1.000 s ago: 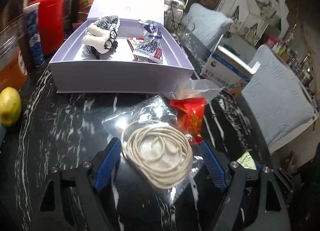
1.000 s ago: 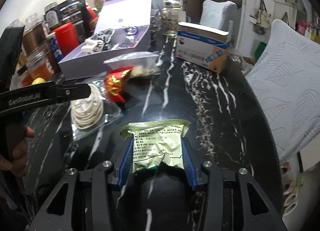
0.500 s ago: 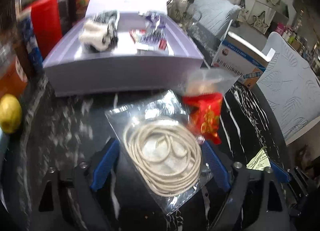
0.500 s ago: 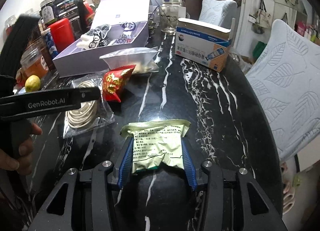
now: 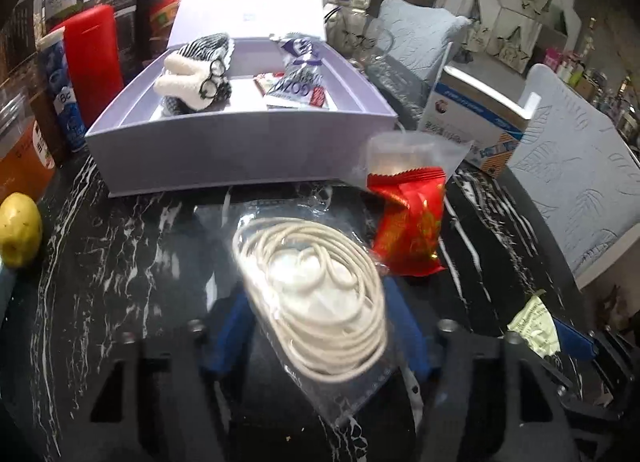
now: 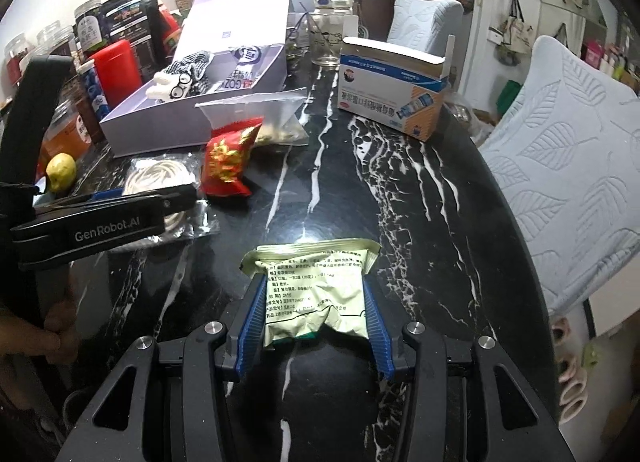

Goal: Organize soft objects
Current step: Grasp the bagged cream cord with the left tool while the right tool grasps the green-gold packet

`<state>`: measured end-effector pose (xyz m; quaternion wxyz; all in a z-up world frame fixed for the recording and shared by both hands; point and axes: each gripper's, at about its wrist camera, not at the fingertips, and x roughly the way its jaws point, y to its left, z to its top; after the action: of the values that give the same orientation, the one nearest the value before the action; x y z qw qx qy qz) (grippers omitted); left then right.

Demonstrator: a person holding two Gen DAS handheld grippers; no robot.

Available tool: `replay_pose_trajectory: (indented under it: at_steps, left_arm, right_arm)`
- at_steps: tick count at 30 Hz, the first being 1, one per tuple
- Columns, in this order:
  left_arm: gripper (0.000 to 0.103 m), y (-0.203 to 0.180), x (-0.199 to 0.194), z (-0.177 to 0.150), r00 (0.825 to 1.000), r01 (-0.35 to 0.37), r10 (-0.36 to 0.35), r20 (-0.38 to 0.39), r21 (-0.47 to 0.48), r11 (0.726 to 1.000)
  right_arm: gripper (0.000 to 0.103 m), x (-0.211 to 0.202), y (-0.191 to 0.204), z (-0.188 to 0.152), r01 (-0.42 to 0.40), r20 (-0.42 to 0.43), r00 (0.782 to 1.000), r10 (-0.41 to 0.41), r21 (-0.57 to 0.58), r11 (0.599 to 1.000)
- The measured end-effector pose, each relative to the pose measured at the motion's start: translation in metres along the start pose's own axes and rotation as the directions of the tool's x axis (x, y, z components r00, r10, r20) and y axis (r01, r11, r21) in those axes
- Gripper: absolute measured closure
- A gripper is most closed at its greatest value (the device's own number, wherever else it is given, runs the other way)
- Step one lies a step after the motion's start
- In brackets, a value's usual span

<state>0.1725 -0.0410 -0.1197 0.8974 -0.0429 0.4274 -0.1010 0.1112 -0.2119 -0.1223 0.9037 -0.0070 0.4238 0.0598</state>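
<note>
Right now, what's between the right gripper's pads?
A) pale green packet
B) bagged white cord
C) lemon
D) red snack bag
A: in the right wrist view the right gripper has its blue pads against both sides of the pale green packet, while the red snack bag lies further up the table.

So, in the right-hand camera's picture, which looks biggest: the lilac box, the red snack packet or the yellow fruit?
1. Open lilac cardboard box
2. Crinkly red foil snack packet
3. Small yellow round fruit

All lie similarly far away, so the order holds.
</note>
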Motion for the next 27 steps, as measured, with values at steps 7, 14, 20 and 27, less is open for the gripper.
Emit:
replay_pose_trajectory:
  at_steps: [7, 14, 20, 27]
  left_arm:
    - [0.055, 0.000, -0.027, -0.004, 0.998, 0.017, -0.021, 0.055, 0.069, 0.997]
    - [0.056, 0.014, -0.065, -0.011, 0.996, -0.019, 0.006, 0.089, 0.145, 0.989]
    - [0.056, 0.032, -0.071, -0.027, 1.000, -0.013, 0.010, 0.022, 0.150, 0.989]
    - [0.056, 0.055, -0.049, -0.038, 0.996, 0.035, -0.030, -0.078, 0.061, 0.998]
  right_arm:
    - [0.057, -0.001, 0.000, 0.001, -0.008, 0.003, 1.000, 0.008, 0.003, 1.000]
    - [0.057, -0.001, 0.003, 0.001, -0.025, 0.005, 1.000, 0.025, -0.004, 1.000]
    - [0.057, 0.001, 0.018, 0.003, -0.077, -0.001, 0.997, 0.077, -0.027, 0.997]
    - [0.057, 0.005, 0.030, 0.003, -0.098, -0.021, 0.995, 0.097, -0.055, 0.994]
